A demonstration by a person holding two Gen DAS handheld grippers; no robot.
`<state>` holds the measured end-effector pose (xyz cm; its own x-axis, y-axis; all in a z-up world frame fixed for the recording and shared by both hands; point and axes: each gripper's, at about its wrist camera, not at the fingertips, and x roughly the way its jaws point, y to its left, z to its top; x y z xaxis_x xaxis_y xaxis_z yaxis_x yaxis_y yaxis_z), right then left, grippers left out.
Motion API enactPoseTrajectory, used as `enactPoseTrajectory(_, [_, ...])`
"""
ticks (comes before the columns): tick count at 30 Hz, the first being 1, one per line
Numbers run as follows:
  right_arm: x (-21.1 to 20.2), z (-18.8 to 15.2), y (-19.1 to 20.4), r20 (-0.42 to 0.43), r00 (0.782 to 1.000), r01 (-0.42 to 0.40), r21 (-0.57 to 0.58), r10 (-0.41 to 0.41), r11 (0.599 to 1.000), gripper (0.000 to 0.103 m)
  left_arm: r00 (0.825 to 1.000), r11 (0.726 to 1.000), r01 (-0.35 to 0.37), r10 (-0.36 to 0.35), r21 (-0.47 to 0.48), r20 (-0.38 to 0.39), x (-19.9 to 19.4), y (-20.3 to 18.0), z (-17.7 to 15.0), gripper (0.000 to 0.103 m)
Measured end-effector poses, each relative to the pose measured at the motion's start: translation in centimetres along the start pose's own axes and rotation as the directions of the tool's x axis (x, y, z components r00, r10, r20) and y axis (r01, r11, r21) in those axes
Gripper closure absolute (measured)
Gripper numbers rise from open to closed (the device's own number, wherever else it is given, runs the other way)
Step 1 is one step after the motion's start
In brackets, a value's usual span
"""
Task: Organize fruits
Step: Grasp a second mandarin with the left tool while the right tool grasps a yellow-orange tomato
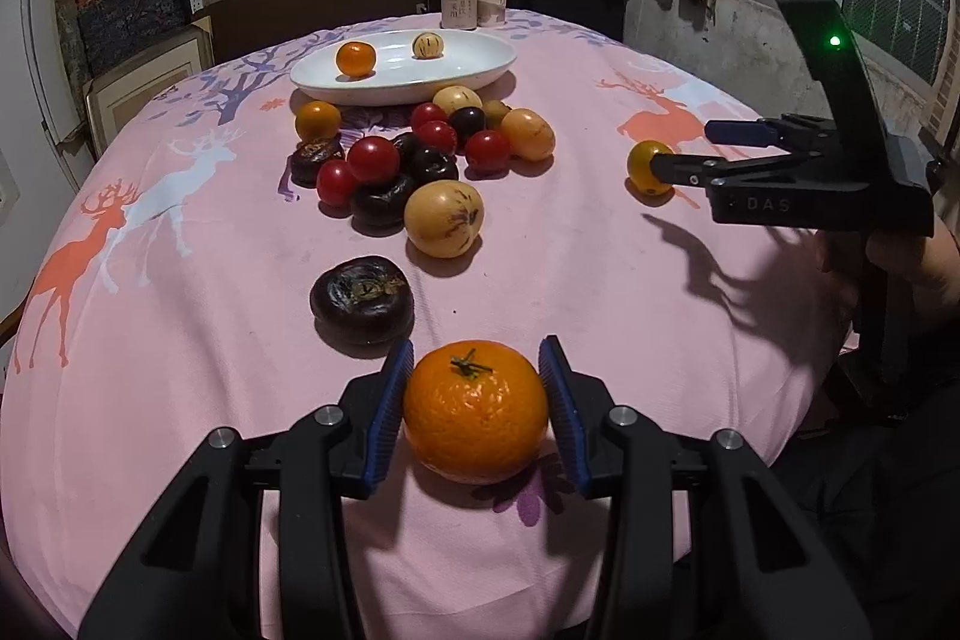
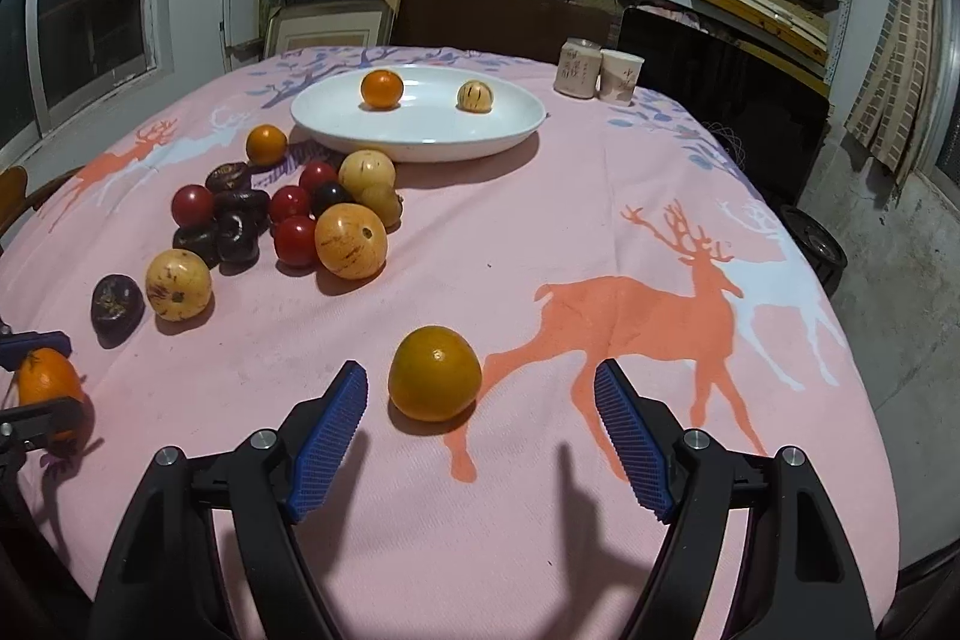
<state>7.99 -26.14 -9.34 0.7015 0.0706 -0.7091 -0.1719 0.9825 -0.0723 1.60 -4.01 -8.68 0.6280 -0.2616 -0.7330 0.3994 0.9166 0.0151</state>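
My left gripper (image 1: 477, 400) stands around a mandarin orange (image 1: 474, 409) on the pink cloth, its blue pads (image 1: 390, 400) close to the fruit's sides; whether they touch is unclear. My right gripper (image 2: 480, 430) is open, with an orange-yellow fruit (image 2: 435, 373) just ahead between the fingertips, untouched. It also shows in the left wrist view (image 1: 645, 166). A white oval plate (image 1: 480, 70) at the back holds one orange (image 1: 355, 58) and one pale striped fruit (image 1: 427, 45). A pile of red, dark and yellow fruits (image 1: 420, 160) lies before the plate.
A dark persimmon-like fruit (image 1: 362, 300) lies just ahead-left of the left gripper. A can (image 1: 459, 6) and a paper cup (image 1: 492, 4) stand behind the plate. The round table's edge (image 2: 840, 340) drops off at the right. Shelves of boxes fill the background.
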Motion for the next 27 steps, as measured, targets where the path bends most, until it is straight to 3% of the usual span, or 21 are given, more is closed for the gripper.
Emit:
enactPoseTrajectory(3, [1.3, 0.2, -0.2, -0.038, 0.999, -0.038, 0.039, 0.040, 0.999, 0.032, 1.000, 1.000, 0.002, -0.002, 0.000, -0.006, 0.1, 0.1, -0.1, 0.060])
enactPoseTrajectory(7, [2.3, 0.0, 0.4, -0.064, 0.996, -0.065, 0.014, 0.066, 0.998, 0.065, 1.000, 1.000, -0.002, 0.002, -0.008, -0.013, 0.4, 0.3, -0.1, 0.060])
enactPoseTrajectory(9, [2.2, -0.1, 0.7, -0.051, 0.997, -0.054, 0.002, 0.054, 0.999, 0.065, 1.000, 1.000, -0.006, 0.006, -0.010, -0.016, 0.6, 0.4, 0.0, 0.060])
enactPoseTrajectory(16, [1.7, -0.3, -0.8, -0.012, 0.992, -0.121, 0.079, 0.123, 0.989, 0.065, 1.000, 1.000, -0.006, 0.006, -0.026, -0.004, 0.7, 0.6, 0.0, 0.060])
enactPoseTrajectory(27, [0.6, -0.5, -1.1, 0.052, 0.988, -0.150, 0.079, 0.147, 0.985, 0.065, 1.000, 0.998, -0.001, 0.003, -0.063, 0.031, 0.0, 1.4, 0.6, 0.060])
